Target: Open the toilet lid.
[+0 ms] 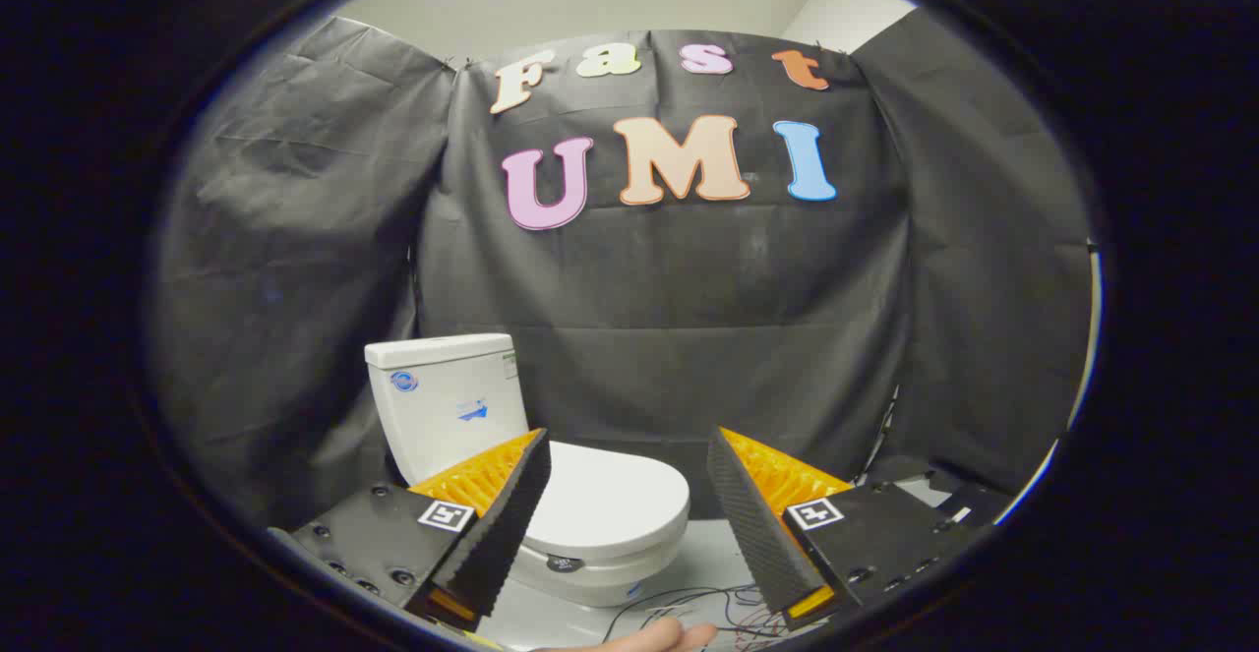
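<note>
Nearest, the gripper has its fingers spread wide and holding nothing, with loose wires on the floor beneath. Just beyond them the toilet lid lies flat and closed on the bowl (tank behind it), so the opening seems not yet begun: reach, catch the lid's front edge, lift.

Black cloth walls, pale floor.

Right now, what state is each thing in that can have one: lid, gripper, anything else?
toilet lid: closed, lying flat on the bowl.
gripper: open, fingers spread wide, touching nothing; the toilet lies beyond them, nearer the left finger.
toilet tank: cover on, upright against the booth wall.
wires: loose on the floor ahead of the toilet.
</note>
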A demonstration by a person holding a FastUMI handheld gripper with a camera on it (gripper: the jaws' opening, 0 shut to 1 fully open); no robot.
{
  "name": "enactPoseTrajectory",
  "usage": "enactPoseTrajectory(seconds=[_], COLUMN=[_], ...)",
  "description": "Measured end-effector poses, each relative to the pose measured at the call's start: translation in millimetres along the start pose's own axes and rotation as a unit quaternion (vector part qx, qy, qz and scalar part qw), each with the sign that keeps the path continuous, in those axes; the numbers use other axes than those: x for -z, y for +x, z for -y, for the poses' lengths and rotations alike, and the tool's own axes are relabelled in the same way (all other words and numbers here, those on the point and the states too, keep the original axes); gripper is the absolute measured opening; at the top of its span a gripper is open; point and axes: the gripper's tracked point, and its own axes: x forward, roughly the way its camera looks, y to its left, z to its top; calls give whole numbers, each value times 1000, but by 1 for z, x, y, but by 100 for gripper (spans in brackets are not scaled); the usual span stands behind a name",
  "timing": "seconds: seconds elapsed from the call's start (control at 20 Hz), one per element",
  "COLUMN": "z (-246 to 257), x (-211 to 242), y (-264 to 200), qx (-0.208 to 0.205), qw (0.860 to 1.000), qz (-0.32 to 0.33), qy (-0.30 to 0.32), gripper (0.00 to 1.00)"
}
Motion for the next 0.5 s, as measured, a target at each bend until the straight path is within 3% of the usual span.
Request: enactPoseTrajectory(seconds=[0.5], z=[0], x=[-1], y=[-1], qx=[1], qw=[1000], qz=[0], qy=[1], gripper=[99])
